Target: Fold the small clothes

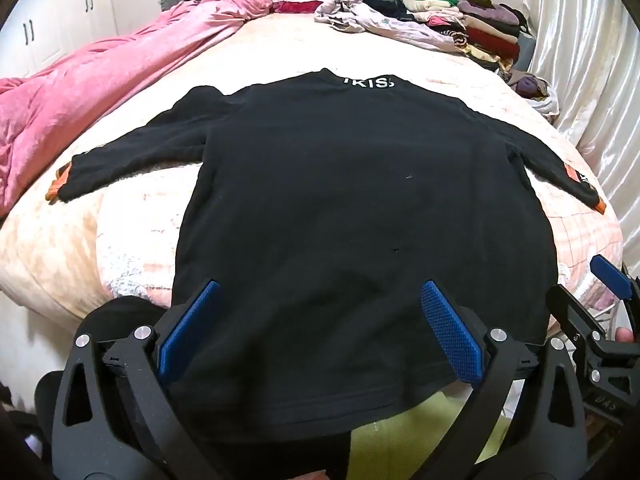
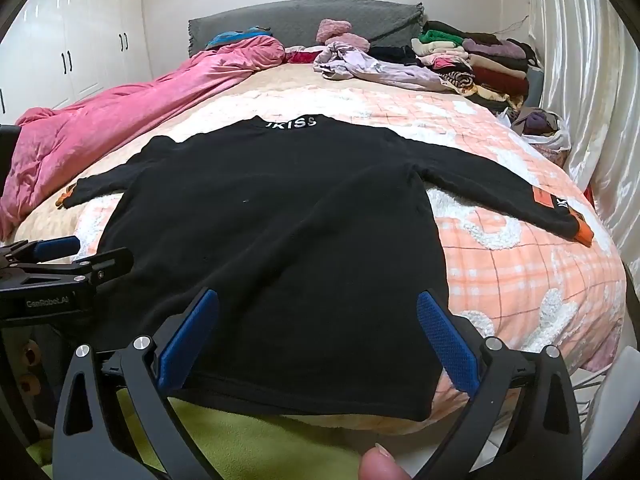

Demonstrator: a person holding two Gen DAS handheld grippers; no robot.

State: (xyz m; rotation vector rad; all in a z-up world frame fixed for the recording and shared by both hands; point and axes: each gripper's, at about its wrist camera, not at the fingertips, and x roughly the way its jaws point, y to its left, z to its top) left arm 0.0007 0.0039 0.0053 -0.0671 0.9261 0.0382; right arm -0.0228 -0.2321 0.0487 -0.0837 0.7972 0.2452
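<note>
Nearest the lens: a fingertip (image 2: 378,462) at the bottom edge of the right wrist view, over a yellow-green cloth (image 2: 256,436) below the bed's near edge. Right gripper (image 2: 318,338) spread wide, blue pads (image 2: 444,340) either side of the near hem, nothing held, low over the black sweatshirt (image 2: 280,220). Left gripper (image 1: 318,330) likewise wide apart, empty, poised over the same hem further left; whether any pad touches the fabric cannot be told. Sweatshirt laid flat on the checked pink bedspread (image 2: 520,272), collar at the far end with white lettering (image 2: 291,122), sleeves stretched out left and right, orange cuff (image 2: 584,236) at the right sleeve end. Pink quilt (image 1: 80,112) bunched along the left side. Far right: a stack of folded clothes (image 1: 476,28). Far middle: a crumpled pale lilac garment (image 2: 368,66) before the grey headboard (image 2: 304,20). White wardrobe (image 2: 80,40) beyond on the left, pale curtain (image 2: 592,100) along the right.
</note>
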